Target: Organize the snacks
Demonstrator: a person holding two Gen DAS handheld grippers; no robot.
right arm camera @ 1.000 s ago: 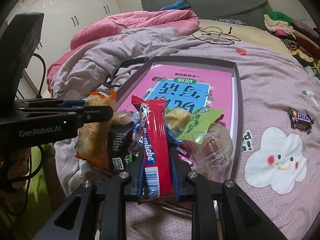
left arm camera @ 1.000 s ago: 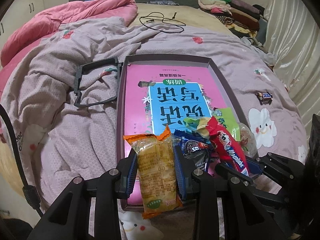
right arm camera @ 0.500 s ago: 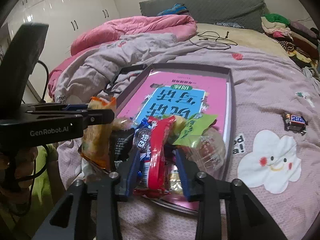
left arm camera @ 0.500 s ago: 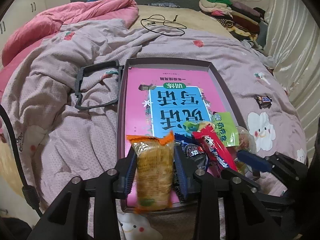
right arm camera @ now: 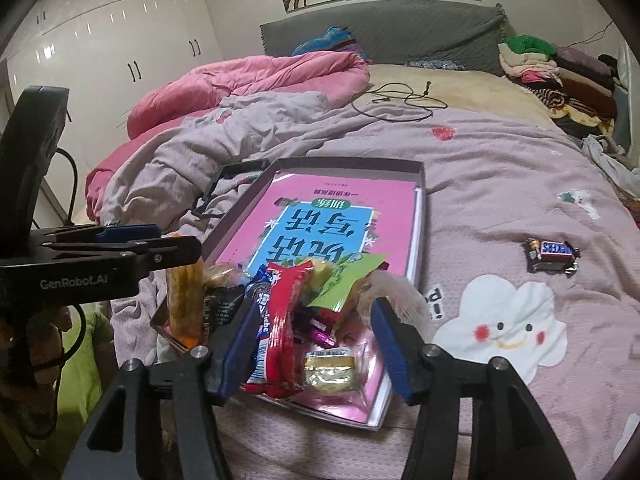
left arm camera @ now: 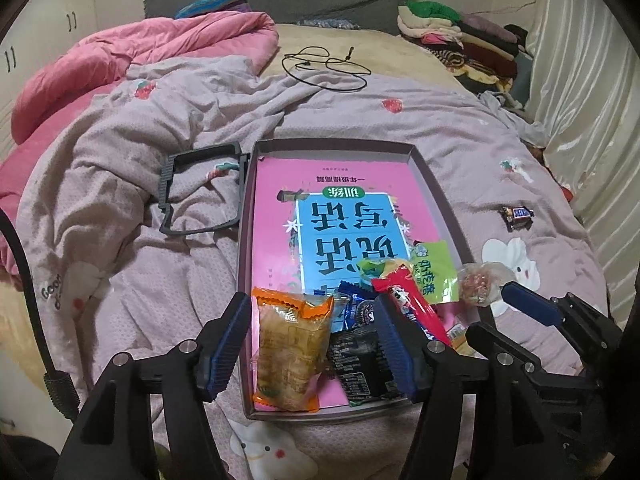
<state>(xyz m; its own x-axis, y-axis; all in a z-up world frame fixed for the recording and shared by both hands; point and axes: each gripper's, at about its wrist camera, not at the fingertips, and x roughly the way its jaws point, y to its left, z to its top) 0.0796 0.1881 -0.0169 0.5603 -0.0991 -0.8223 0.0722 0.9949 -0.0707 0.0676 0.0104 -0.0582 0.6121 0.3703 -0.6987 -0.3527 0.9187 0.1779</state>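
A shallow grey tray (left arm camera: 424, 168) (right arm camera: 348, 162) lies on the bed with a pink and blue book (left arm camera: 344, 216) in it. Several snacks pile up at its near end. My left gripper (left arm camera: 312, 346) is opening; an orange-topped cake packet (left arm camera: 290, 354) lies in the tray between its pads, untouched. A black packet (left arm camera: 360, 360) sits beside it. My right gripper (right arm camera: 316, 346) is opening too; a red stick packet (right arm camera: 280, 320) rests in the pile between its pads, loose. A gold candy (right arm camera: 328, 374) lies below it. A Snickers bar (right arm camera: 550, 254) (left arm camera: 518, 216) sits alone on the quilt, right of the tray.
A black plastic frame (left arm camera: 200, 192) lies left of the tray. A black cable (left arm camera: 324, 66) is coiled farther up the bed, with folded clothes (left arm camera: 460, 36) stacked at the far right. A pink duvet (left arm camera: 120, 64) is bunched far left. A hand (right arm camera: 40, 344) holds the left gripper.
Both grippers' jaws have spread apart. The orange packet and the red stick, gripped a second ago, now lie loose in the tray. The right gripper has pulled up and back slightly.
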